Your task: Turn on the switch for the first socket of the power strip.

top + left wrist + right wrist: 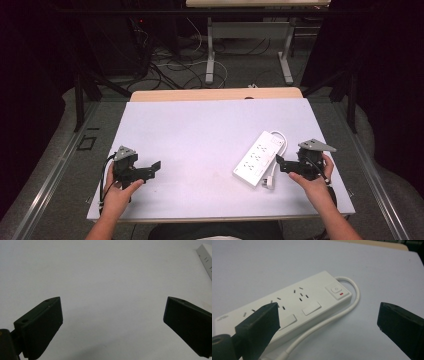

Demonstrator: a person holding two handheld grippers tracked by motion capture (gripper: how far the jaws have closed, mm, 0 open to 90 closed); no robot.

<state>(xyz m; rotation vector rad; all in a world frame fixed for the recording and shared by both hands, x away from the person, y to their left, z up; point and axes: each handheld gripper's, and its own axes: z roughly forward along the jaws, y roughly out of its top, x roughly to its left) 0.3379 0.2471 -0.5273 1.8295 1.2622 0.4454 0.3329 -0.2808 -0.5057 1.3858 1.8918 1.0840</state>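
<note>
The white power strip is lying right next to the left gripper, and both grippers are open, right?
Not quite. The power strip lies next to the right gripper, not the left gripper, as the high view shows. The rest holds: both grippers are open.

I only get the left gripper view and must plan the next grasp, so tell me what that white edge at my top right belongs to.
Observer: It is a white power strip lying flat on the table, nearer the right gripper.
Operator: Describe its top face.
Observer: The right gripper view shows socket slots and a switch with a red mark near the cable end.
Operator: Report where its cable runs.
Observer: The white cable loops from the switch end back along the strip's side toward the right gripper.
Operator: State the right gripper's jaws.
Observer: Spread wide, holding nothing.
</note>
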